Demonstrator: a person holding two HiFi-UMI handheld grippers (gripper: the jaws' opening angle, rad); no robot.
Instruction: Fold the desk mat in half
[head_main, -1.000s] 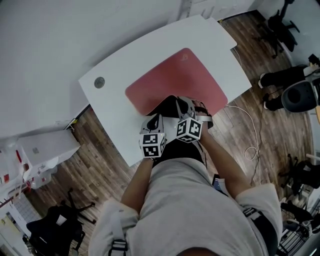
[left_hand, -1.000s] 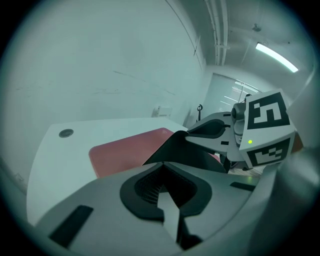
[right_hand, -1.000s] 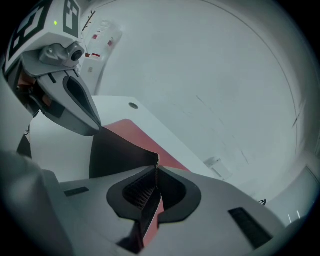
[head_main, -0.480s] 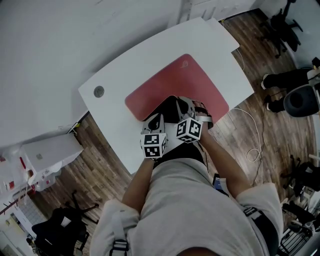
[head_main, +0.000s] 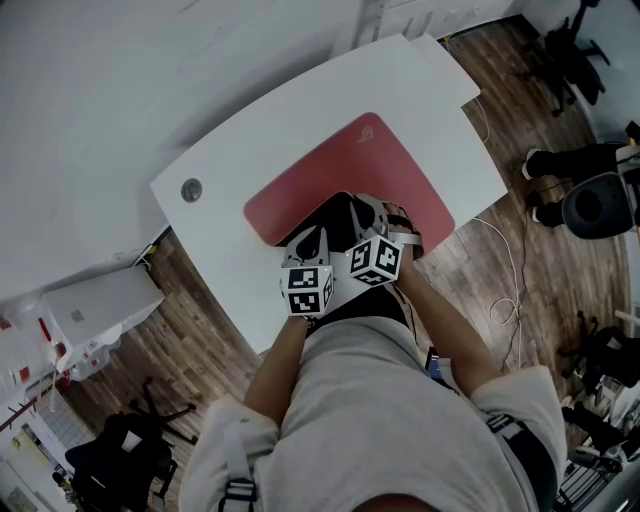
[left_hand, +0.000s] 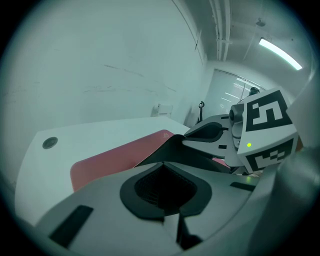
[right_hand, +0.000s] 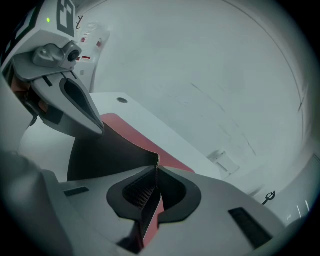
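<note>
A red desk mat (head_main: 350, 170) lies on the white desk (head_main: 260, 120). Its near edge is lifted, showing the black underside (head_main: 336, 214). My left gripper (head_main: 318, 240) is shut on that raised edge at the left, and my right gripper (head_main: 373, 213) is shut on it just to the right, close beside the other. In the left gripper view the jaws (left_hand: 162, 167) pinch the black flap (left_hand: 172, 150), with red mat (left_hand: 110, 155) beyond and the right gripper (left_hand: 210, 132) alongside. In the right gripper view the jaws (right_hand: 154, 172) clamp the mat edge (right_hand: 125, 127), red on one side, black on the other.
A round cable grommet (head_main: 190, 190) sits in the desk's far left corner. A white cable (head_main: 505, 270) trails on the wood floor at the right. Office chairs (head_main: 560, 50) and a seated person's legs (head_main: 560, 155) are at the right; a white cabinet (head_main: 95, 300) stands left.
Both grippers keep their hold on the raised near edge and stay almost in place. Only the view has drifted slightly against the desk.
</note>
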